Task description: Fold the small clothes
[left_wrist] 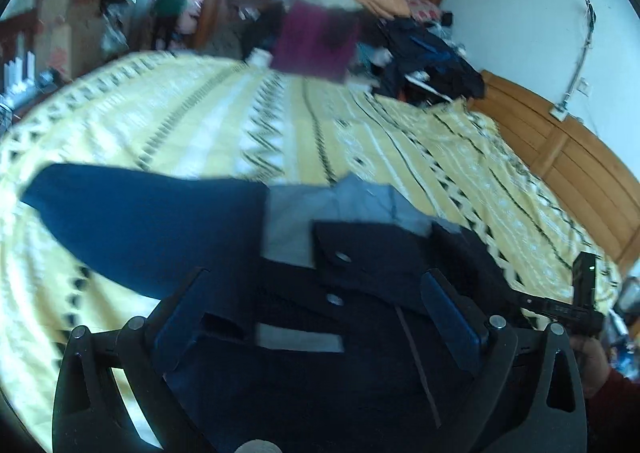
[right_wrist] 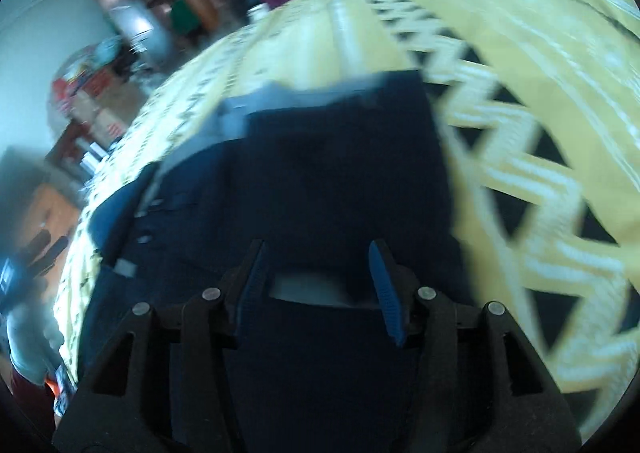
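Garment (left_wrist: 352, 333) at lower centre looks soft and limp, best pinched at an edge; left gripper (left_wrist: 320, 313) and right gripper (right_wrist: 316, 289) both gape apart over it

We see our left gripper (left_wrist: 320, 313) spread wide above the dark garment (left_wrist: 360, 333) on the bed (left_wrist: 240, 113), blue sleeve (left_wrist: 140, 221) to its left.

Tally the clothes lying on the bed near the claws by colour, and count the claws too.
Dark navy garment with snaps: 1
Teal-blue piece: 1
Light grey-blue piece: 1
Claws, left claw and right claw, both open: 2
Total: 5, all on the yellow patterned bedspread. Blur hides whether the pieces are separate garments.
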`<state>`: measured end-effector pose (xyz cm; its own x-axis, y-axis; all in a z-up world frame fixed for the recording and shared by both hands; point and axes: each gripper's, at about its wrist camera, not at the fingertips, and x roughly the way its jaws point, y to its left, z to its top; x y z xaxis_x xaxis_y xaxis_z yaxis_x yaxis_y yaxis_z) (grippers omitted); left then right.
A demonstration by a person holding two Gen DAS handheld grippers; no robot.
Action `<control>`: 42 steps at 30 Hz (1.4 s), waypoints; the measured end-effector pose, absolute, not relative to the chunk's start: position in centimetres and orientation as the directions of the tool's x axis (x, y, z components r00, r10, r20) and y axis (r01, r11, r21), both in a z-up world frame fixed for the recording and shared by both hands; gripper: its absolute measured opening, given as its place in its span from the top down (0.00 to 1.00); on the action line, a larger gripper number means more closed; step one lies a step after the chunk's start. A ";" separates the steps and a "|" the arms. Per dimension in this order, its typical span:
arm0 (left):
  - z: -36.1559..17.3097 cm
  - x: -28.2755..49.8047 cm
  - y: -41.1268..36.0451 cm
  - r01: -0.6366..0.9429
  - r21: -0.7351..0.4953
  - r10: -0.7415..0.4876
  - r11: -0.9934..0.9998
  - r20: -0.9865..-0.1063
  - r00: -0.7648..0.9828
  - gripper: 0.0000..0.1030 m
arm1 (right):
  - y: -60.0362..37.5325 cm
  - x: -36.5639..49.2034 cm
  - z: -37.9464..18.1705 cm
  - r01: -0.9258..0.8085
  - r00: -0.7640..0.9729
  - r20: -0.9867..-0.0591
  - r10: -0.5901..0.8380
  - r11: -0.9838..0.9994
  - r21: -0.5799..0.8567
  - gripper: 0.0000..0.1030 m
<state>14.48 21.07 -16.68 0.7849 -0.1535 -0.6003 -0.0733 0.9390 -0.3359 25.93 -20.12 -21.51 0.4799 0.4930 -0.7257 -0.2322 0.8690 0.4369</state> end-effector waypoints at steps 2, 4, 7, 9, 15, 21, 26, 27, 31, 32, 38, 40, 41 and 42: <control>-18.1 16.6 19.9 -0.035 -0.377 -0.225 0.926 -0.624 0.748 0.00 | -21.4 25.6 -22.2 -0.204 0.486 -0.718 0.499 0.863 0.461 0.50; -19.7 18.6 18.9 -0.026 -0.427 -0.283 0.904 -0.642 0.712 0.00 | -21.9 25.0 -22.5 -0.203 0.492 -0.711 0.502 0.861 0.467 0.50; -22.2 21.1 18.2 -0.078 -0.477 -0.309 0.875 -0.676 0.669 0.04 | -21.7 24.5 -23.8 -0.198 0.469 -0.720 0.511 0.856 0.478 0.49; -23.7 22.4 18.0 -0.128 -0.485 -0.303 0.865 -0.708 0.638 0.13 | -22.5 24.5 -24.4 -0.194 0.470 -0.714 0.519 0.850 0.490 0.49; -26.0 24.5 16.8 -0.182 -0.443 -0.252 0.878 -0.751 0.610 0.26 | -23.0 24.8 -25.3 -0.201 0.467 -0.701 0.539 0.837 0.509 0.48; -27.4 26.5 16.9 -0.215 -0.439 -0.231 0.873 -0.758 0.610 0.35 | -22.7 24.5 -25.4 -0.214 0.480 -0.692 0.539 0.837 0.504 0.45; -27.4 27.8 17.5 -0.209 -0.470 -0.252 0.857 -0.738 0.626 0.93 | -22.8 24.4 -25.6 -0.214 0.481 -0.688 0.543 0.834 0.508 0.45; -26.6 27.6 17.4 -0.193 -0.461 -0.242 0.866 -0.724 0.646 0.94 | -22.8 24.4 -25.6 -0.215 0.481 -0.688 0.543 0.834 0.508 0.45; -22.7 25.3 18.2 -0.154 -0.417 -0.172 0.896 -0.644 0.746 0.94 | -22.8 24.4 -25.7 -0.218 0.480 -0.688 0.544 0.834 0.507 0.44; -22.4 24.8 19.0 -0.167 -0.412 -0.154 0.896 -0.639 0.754 0.94 | -22.7 24.4 -25.7 -0.220 0.479 -0.688 0.545 0.834 0.506 0.43; -26.8 24.7 23.8 -0.310 -0.416 -0.113 0.855 -0.733 0.670 0.89 | -22.5 24.2 -25.0 -0.223 0.466 -0.714 0.523 0.850 0.477 0.43; -26.7 24.6 23.7 -0.290 -0.431 -0.139 0.855 -0.728 0.672 0.88 | -22.4 23.9 -24.2 -0.221 0.455 -0.719 0.526 0.848 0.481 0.41; -26.4 24.6 23.5 -0.275 -0.428 -0.146 0.861 -0.726 0.672 0.85 | -22.5 23.6 -23.5 -0.226 0.458 -0.714 0.530 0.846 0.484 0.41; -26.0 24.5 23.3 -0.254 -0.425 -0.157 0.869 -0.724 0.672 0.74 | -22.5 23.3 -22.6 -0.239 0.475 -0.704 0.527 0.848 0.473 0.41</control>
<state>24.50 23.29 -26.01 0.6718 -0.1571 -0.7239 -0.2543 0.8689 -0.4246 23.28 -22.51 -22.63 0.4754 0.5271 -0.7044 -0.2391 0.8479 0.4732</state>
